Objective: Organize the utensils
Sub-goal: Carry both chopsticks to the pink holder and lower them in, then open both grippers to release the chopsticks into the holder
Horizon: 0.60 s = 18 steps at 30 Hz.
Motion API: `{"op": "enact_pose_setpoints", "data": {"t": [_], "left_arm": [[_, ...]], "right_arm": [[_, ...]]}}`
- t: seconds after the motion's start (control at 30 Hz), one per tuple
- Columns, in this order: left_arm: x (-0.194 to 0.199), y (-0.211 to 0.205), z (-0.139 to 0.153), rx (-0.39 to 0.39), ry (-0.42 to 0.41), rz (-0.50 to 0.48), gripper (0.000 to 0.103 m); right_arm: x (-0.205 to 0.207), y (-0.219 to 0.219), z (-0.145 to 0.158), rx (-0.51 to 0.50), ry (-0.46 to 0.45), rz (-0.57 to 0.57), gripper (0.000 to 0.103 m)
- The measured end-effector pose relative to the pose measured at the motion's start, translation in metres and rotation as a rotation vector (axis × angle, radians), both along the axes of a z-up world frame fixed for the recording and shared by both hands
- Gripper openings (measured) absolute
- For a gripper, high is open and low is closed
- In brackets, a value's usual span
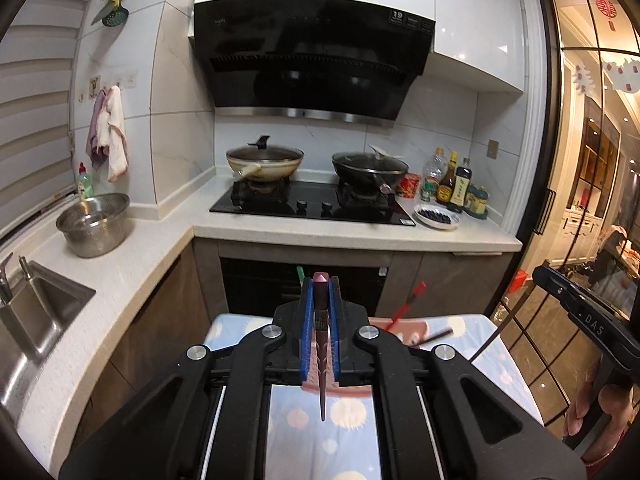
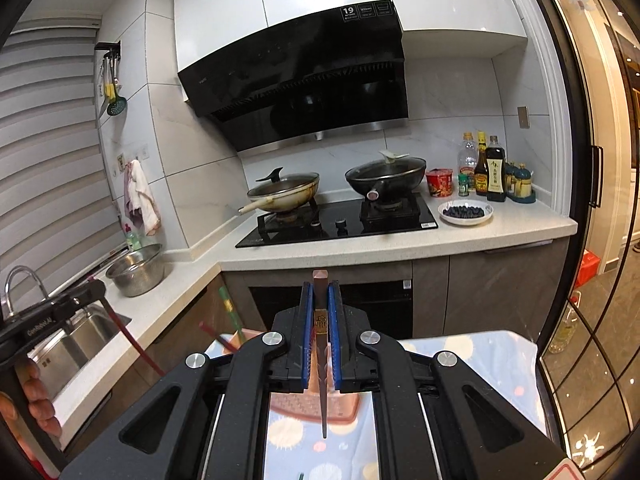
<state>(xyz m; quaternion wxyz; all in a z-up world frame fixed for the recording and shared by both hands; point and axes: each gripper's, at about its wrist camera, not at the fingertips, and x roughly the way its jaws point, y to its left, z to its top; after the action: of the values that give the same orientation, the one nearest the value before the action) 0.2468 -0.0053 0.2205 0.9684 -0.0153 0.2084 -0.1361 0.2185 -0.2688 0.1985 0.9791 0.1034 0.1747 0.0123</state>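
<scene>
My left gripper (image 1: 320,286) is shut on a dark brown chopstick (image 1: 321,344) that runs back between its blue pads, tip toward the camera. My right gripper (image 2: 320,292) is shut on a matching dark chopstick (image 2: 321,364) the same way. Both hang above a pink holder (image 2: 316,406) on a small table with a patterned cloth (image 1: 320,432). A red chopstick (image 1: 406,306), a dark one (image 1: 436,336) and a green tip (image 1: 299,271) stick up from the holder. Red and green chopsticks (image 2: 230,312) also show in the right wrist view.
Beyond the table is a kitchen counter (image 1: 352,234) with a hob, two lidded woks (image 1: 264,160), a plate of blueberries (image 1: 436,216) and sauce bottles (image 1: 456,184). A steel colander (image 1: 94,224) and sink (image 1: 36,312) are at the left. A glass door (image 1: 580,160) is at the right.
</scene>
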Motion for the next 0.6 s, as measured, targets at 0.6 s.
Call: {"op": "enact_pose_setpoints", "data": {"t": [0.6], "left_arm": [[0.076, -0.006, 0.05, -0.012, -0.078, 0.037, 0.007]], "right_arm": [[0.077, 0.002, 0.015, 0.003, 0.006, -0.02, 0.007]]}}
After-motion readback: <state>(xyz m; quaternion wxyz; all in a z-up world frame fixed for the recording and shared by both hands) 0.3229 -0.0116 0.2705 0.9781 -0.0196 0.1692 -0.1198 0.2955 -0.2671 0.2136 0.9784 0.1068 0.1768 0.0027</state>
